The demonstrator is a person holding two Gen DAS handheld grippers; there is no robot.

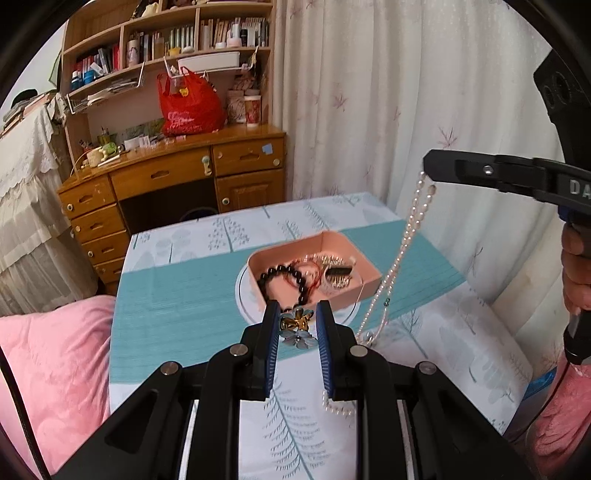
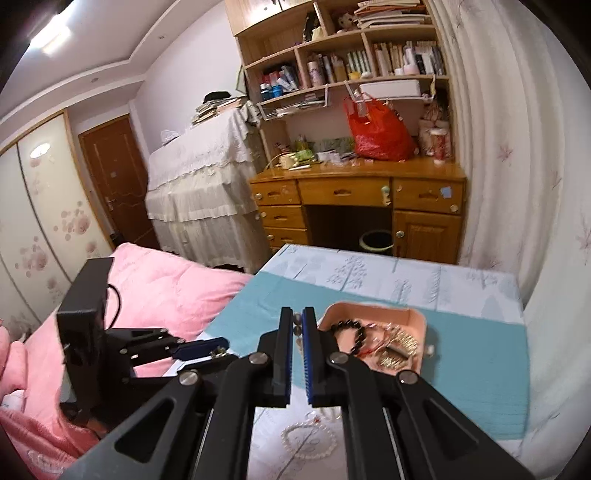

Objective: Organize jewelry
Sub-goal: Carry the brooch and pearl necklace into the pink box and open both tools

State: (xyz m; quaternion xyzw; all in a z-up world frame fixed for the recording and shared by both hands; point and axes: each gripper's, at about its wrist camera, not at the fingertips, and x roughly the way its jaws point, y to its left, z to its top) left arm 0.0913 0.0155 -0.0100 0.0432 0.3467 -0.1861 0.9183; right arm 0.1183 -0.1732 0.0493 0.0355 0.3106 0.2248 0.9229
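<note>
A flower brooch (image 1: pixel 298 326) is clamped in the left gripper (image 1: pixel 297 314). A pearl strand (image 1: pixel 397 264) is pinched by the right gripper (image 2: pixel 297 319) and hung beside the tray (image 1: pixel 364 267) ahead.

Soft daylight filters through the curtain (image 1: pixel 369 92); a ceiling lamp (image 2: pixel 48 35) glares; fisheye bends edges, dark corners, slight blur.

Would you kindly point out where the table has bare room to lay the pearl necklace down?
The teal cloth strip left of the pink tray is bare, as is the white leaf-print cloth behind it. The tray itself is crowded with a black bead bracelet and gold pieces. Another pearl strand lies on the near edge.
</note>
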